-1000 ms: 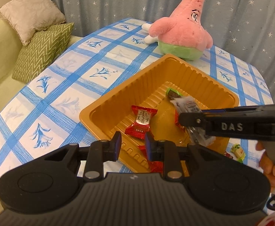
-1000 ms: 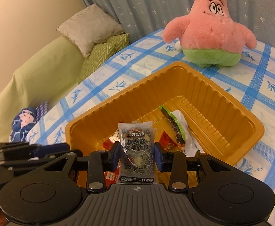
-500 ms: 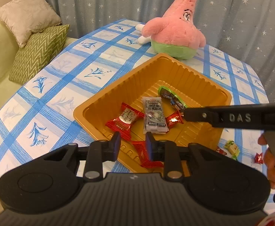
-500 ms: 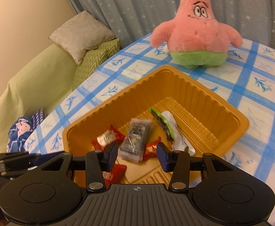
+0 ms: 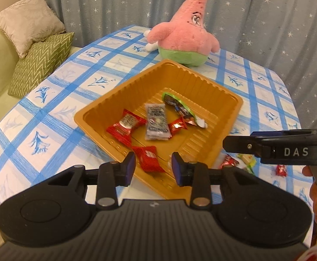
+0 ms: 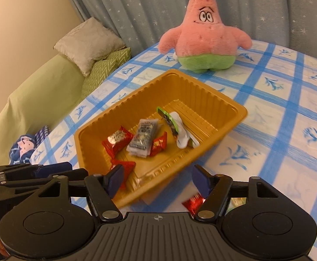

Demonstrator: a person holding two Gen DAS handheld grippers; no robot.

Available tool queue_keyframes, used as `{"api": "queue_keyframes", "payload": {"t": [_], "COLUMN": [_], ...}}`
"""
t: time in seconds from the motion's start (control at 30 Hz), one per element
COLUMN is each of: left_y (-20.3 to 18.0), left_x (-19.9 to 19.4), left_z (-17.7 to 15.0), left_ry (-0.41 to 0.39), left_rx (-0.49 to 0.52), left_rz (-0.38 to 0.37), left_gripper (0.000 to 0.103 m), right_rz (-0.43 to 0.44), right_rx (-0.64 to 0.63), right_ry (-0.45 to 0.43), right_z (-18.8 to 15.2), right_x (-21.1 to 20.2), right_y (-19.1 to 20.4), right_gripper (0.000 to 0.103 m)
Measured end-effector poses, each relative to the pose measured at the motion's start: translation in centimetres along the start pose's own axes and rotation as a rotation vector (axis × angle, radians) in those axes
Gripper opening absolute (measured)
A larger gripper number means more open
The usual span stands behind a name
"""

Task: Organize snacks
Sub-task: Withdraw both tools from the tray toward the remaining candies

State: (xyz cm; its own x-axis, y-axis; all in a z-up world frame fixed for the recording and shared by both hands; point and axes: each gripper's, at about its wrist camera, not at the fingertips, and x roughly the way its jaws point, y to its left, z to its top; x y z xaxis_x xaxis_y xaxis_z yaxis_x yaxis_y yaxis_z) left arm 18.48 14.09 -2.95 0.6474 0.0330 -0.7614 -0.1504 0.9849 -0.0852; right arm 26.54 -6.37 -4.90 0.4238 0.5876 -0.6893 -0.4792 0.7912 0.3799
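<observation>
Grey snack packet (image 6: 144,138), released earlier, lies in tray (image 6: 204,93); right gripper (image 6: 157,182) fingers opening.

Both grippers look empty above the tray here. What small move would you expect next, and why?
Probably the right gripper drops toward the loose snacks on the tablecloth beside the orange tray. Its jaws have just been opening with nothing between them, the grey packet already lies in the tray, and several wrapped sweets remain outside it.
</observation>
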Motion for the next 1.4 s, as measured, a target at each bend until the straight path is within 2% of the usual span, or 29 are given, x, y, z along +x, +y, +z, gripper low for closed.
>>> {"api": "queue_keyframes", "payload": {"t": [0.23, 0.8, 1.4], "left_y": [-2.1, -8.1, -13.6], "left_x": [-2.1, -5.2, -5.1], "left_z": [-2.2, -7.6, -10.4], "left_ry": [0.004, 0.05, 0.085], "left_rx": [0.015, 0.038, 0.087], "left_rz": [0.003, 0.0, -0.032], "left_gripper": [0.037, 0.039, 0.039], "right_rz": [-0.018, -0.056, -0.122], "right_rx": [0.006, 0.003, 0.03], "right_ry": [-0.007, 0.011, 0.063], "right_z": [-2.6, -8.9, -13.2], "right_x": [-3.3, -10.4, -13.6], "right_y": [-0.8, -4.3, -9.1], "right_gripper": [0.077, 0.079, 0.079]}}
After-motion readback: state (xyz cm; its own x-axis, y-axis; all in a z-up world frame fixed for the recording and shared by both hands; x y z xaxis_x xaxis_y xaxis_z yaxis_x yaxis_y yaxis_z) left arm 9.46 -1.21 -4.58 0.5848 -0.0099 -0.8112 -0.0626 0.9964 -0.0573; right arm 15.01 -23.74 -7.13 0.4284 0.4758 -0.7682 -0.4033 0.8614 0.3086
